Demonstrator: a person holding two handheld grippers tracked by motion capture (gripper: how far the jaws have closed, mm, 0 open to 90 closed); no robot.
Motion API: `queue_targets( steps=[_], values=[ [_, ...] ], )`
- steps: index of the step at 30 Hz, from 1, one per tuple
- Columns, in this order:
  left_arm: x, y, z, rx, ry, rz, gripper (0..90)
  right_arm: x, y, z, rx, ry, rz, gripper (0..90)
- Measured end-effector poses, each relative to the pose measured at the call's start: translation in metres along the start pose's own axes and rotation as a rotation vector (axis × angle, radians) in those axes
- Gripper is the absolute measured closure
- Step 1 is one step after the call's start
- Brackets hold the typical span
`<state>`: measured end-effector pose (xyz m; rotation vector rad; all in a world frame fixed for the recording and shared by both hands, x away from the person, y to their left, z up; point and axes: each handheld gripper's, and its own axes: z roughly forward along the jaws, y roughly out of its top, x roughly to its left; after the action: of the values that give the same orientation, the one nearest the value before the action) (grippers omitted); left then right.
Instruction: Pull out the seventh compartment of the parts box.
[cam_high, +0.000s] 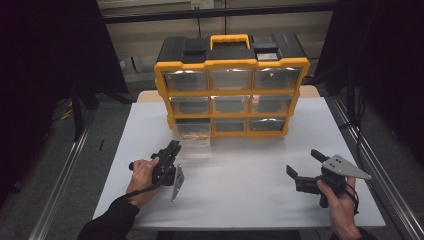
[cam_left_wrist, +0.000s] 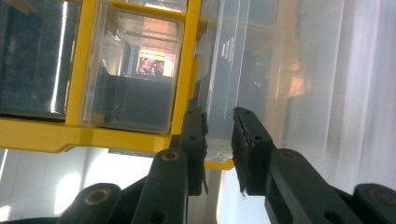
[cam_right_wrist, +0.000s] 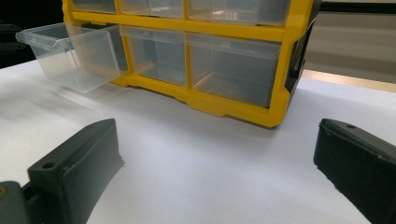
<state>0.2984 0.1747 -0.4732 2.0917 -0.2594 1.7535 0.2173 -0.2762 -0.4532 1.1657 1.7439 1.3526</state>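
- The drawer (cam_high: 192, 134) is pulled out at the cabinet's (cam_high: 231, 85) lower left, long axis toward the near edge.
- Its front lip is gripped by the left gripper (cam_left_wrist: 219, 154).
- The right gripper (cam_high: 303, 163) is held open, well apart.

We count one yellow-and-black organizer (cam_high: 231, 80) on one white table (cam_high: 240, 195). It holds nine clear drawers, three rows of three; one of them, the bottom-left drawer (cam_high: 192, 134), sits pulled out. We also count two grippers, left gripper (cam_high: 173, 148) and right gripper (cam_high: 303, 163).
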Motion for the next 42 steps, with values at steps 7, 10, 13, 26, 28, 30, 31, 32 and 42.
queue_targets(
  steps=[7, 10, 13, 26, 28, 30, 31, 32, 42],
  values=[
    [0.001, 0.0, 0.003, -0.017, -0.005, -0.083, 65.9, 0.0, 0.0, 0.0, 0.002, 0.001, -0.002, 0.1],
    [0.004, 0.0, 0.003, -0.02, -0.007, -0.126, 62.4, 0.0, 0.0, 0.0, 0.004, 0.002, 0.002, 0.0],
    [0.005, -0.001, 0.004, -0.016, -0.009, -0.153, 58.8, 0.0, 0.0, 0.0, 0.006, 0.002, 0.003, 0.0],
    [0.008, 0.002, 0.009, -0.01, -0.017, -0.269, 31.1, 0.0, 0.0, 0.001, 0.008, 0.002, -0.001, 0.0],
    [0.008, 0.001, 0.009, 0.0, -0.03, -0.313, 26.9, 0.0, 0.0, 0.001, 0.008, 0.002, 0.0, 0.0],
    [0.01, 0.001, 0.01, -0.001, -0.018, -0.334, 20.9, 0.0, 0.0, 0.001, 0.007, 0.001, -0.001, 0.0],
    [0.01, 0.001, 0.01, 0.003, -0.019, -0.344, 20.2, 0.0, 0.0, 0.001, 0.008, 0.002, -0.001, 0.0],
    [0.009, 0.002, 0.009, 0.013, -0.024, -0.377, 17.4, 0.0, 0.0, 0.001, 0.008, 0.002, -0.001, 0.0],
    [0.013, 0.005, 0.011, 0.019, -0.014, -0.475, 7.4, 0.0, 0.0, 0.001, 0.009, 0.002, -0.002, 0.0]
  ],
)
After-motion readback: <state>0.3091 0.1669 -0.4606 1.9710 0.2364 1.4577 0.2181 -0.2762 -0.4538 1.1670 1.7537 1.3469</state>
